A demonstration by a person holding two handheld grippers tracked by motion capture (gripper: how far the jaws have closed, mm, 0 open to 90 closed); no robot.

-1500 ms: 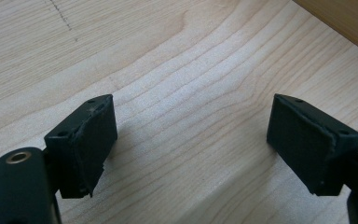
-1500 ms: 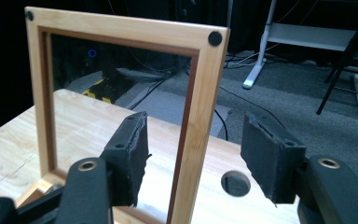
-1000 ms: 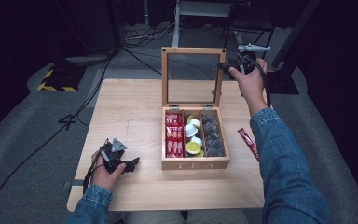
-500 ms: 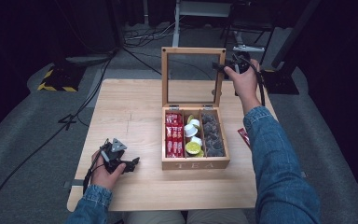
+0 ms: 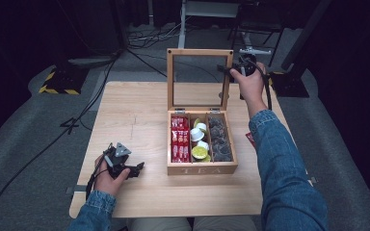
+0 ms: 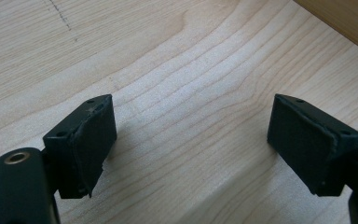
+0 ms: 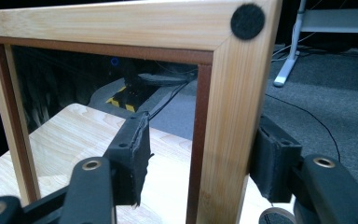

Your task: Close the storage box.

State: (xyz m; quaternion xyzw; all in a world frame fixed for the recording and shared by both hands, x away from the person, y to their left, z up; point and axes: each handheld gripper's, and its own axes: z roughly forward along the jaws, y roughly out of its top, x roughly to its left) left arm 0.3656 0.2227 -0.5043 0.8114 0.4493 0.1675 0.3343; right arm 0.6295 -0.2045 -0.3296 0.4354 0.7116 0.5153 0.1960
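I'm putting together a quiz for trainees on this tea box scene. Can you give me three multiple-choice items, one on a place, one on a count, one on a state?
1. Where does the right gripper stand?
A. at the side rail of the raised lid
B. inside the middle compartment
C. flat on the table

2. How many compartments does the tea box have?
A. two
B. three
C. five

3. How is the glass-paned lid?
A. shut flat
B. lying off the box
C. raised upright on its hinges

Answers:
1 A: in the right gripper view the wooden lid rail stands between the two jaws, one pad on each side of it.
2 B: the high view shows red packets, round pods and dark pieces in three lanes.
3 C: the high view shows the frame standing up at the box's far edge.
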